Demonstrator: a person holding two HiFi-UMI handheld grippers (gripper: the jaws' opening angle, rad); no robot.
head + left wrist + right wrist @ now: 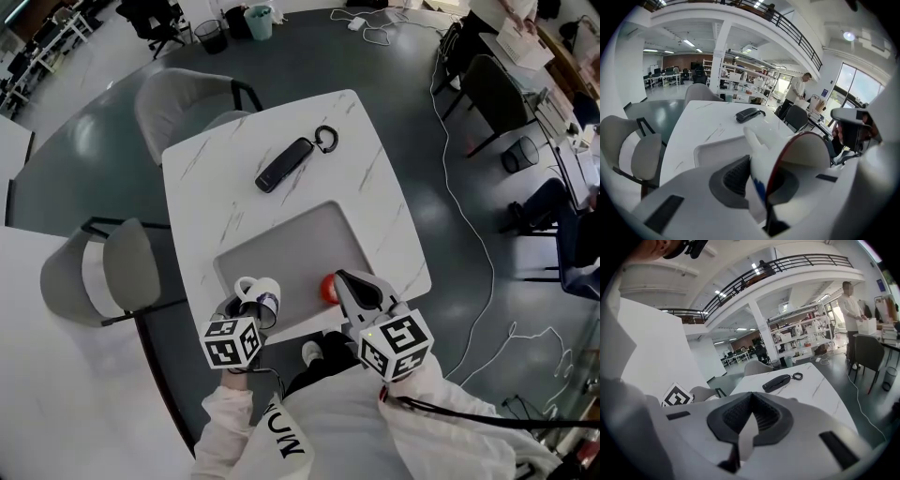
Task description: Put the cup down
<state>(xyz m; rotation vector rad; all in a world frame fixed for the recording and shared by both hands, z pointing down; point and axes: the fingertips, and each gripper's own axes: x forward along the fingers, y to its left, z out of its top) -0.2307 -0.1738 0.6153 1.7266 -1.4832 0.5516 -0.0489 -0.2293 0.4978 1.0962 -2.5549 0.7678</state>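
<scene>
A white cup [262, 294] with blue print is clamped between the jaws of my left gripper [249, 307], over the front left corner of the grey tray [298, 246]. In the left gripper view the cup [797, 152] lies tilted, with its mouth to the right and its handle pointing away; my left gripper [765, 187] pinches its wall. My right gripper [360, 292] sits at the tray's front right with its jaws together and nothing between them. A small red object [328, 289] lies just left of its tip. In its own view my right gripper [750, 405] looks shut and empty.
A black case with a loop strap [287, 164] lies on the white marble table [375, 187] beyond the tray. Grey chairs stand at the far left corner [183, 103] and the left side [98, 274]. Cables trail over the floor [469, 234]. A person [853, 305] stands in the distance.
</scene>
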